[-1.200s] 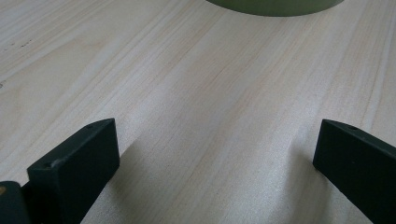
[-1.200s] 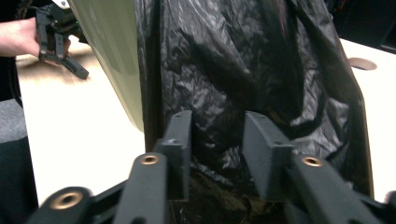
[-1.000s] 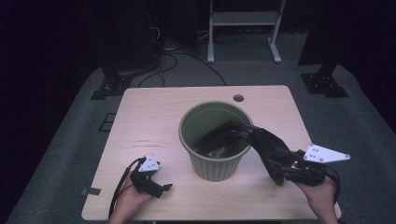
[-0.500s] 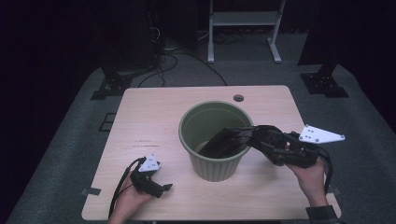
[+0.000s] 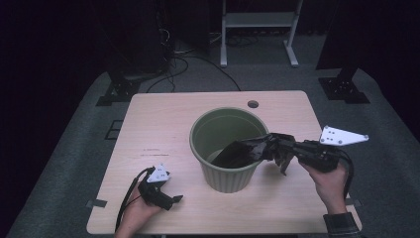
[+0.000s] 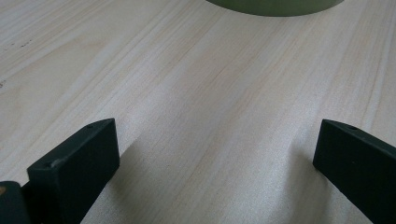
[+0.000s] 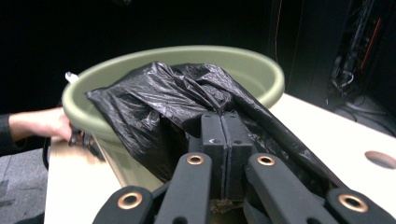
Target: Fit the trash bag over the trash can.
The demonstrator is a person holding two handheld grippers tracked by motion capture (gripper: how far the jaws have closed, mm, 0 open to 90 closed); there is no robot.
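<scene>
A green round bin (image 5: 227, 179) stands mid-table. A crumpled black plastic bag (image 5: 243, 151) hangs over its right rim, partly inside. My right gripper (image 5: 275, 147) reaches in from the right, level with the rim; its jaws have just closed and are shut on a fold of the bag. In the right gripper view the two jaws of the right gripper (image 7: 225, 125) meet with bag (image 7: 154, 99) film pinched between them, the bin (image 7: 211, 52) behind. My left gripper (image 5: 171, 200) rests on the table at the front left, open, with bare wood between the jaws of the left gripper (image 6: 217, 154).
The wooden table (image 5: 163, 124) has a small round hole (image 5: 253, 104) near its back edge. A white metal frame (image 5: 257, 20) and dark stands sit on the floor beyond. The bin's base (image 6: 275, 5) shows ahead of the left gripper.
The right gripper rose and drew back to the right, lifting the bag up over the bin's right rim. Its jaws came together on the bag. The left gripper stayed put.
</scene>
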